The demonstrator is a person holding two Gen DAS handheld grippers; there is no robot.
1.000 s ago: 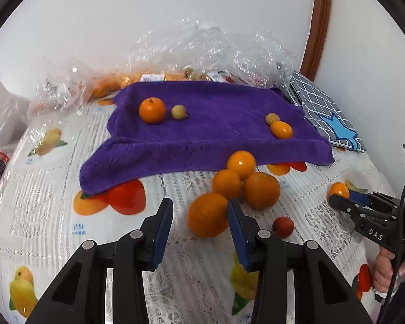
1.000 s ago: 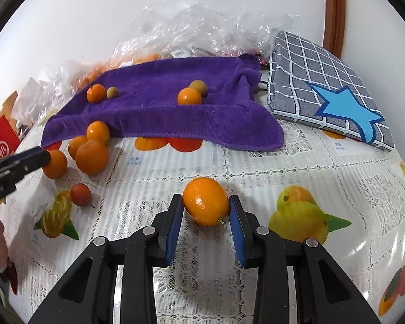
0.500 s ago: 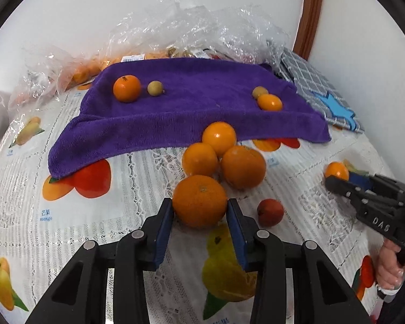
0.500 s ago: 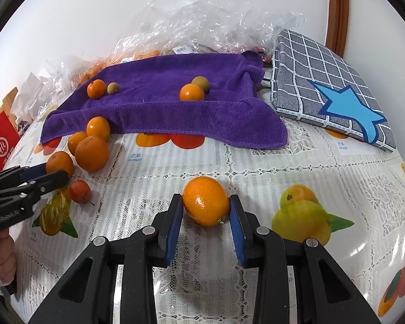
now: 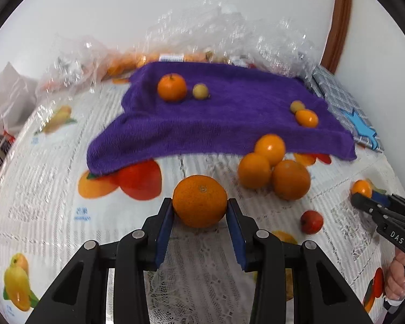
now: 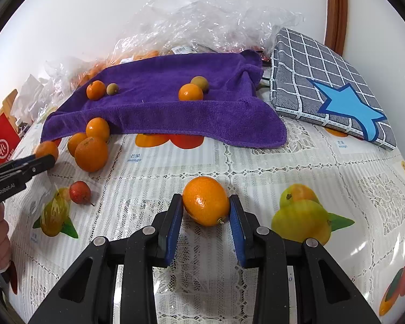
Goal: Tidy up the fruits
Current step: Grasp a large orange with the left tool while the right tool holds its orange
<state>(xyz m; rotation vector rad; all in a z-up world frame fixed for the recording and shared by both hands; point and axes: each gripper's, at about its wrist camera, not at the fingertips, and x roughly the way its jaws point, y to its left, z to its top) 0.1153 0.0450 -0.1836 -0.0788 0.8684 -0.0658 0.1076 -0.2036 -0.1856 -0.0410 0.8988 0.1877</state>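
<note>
Your left gripper (image 5: 199,210): black angular arms, blue pads, silver screws. Your right gripper (image 6: 205,208): same build. White "DAS", "GenRobot.AI" lettering on gripper sides at frame edges.

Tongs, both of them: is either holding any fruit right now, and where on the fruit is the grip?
Left tongs clamp a round dimpled orange across its sides. Right tongs pinch a smooth oval orange fruit at its flanks.

I see a round orange (image 5: 199,205) pinched between my left pads and an oval one (image 6: 205,204) between my right; three more (image 5: 272,168) cluster at two o'clock, a small, possibly red plum-like fruit (image 5: 311,221) nearby.
</note>
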